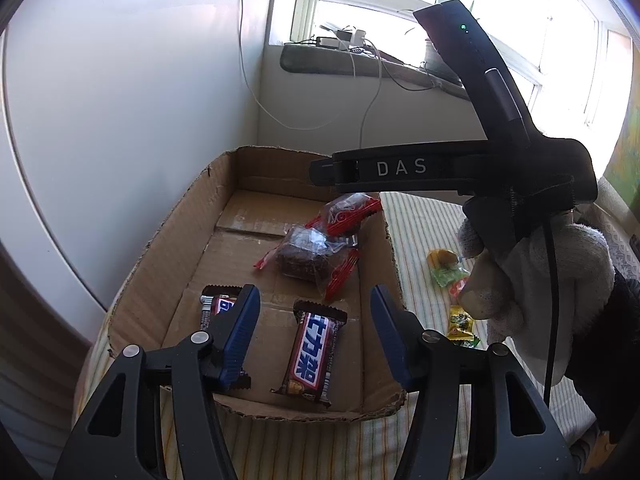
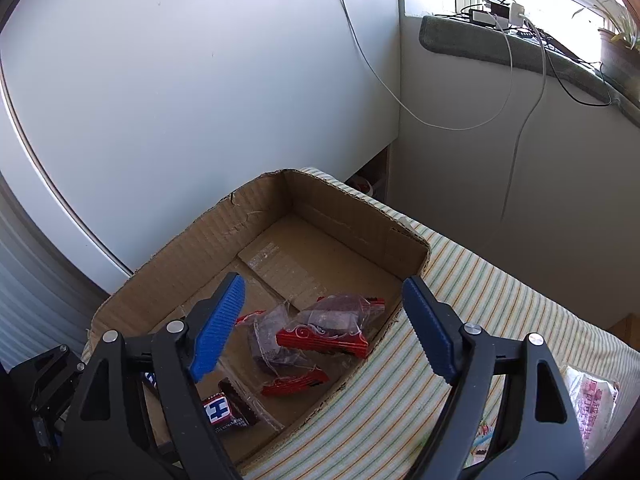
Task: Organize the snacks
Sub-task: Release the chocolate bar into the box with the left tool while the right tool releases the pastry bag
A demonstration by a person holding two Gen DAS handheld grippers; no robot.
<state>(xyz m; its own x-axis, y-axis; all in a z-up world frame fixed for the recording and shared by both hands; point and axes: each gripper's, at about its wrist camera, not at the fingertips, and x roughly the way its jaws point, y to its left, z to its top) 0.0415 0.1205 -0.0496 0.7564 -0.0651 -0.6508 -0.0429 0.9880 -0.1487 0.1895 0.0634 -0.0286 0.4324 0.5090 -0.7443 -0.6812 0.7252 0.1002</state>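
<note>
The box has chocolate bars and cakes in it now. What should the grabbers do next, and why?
Probably send the right gripper, open and empty, back to the candies on the striped cloth beside the box. The chocolate bar and cakes already lie inside; those candies don't.

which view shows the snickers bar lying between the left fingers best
Left wrist view: the snickers bar lies whole and label-up on the cardboard box floor. Right wrist view shows only one end, behind a finger.
</note>
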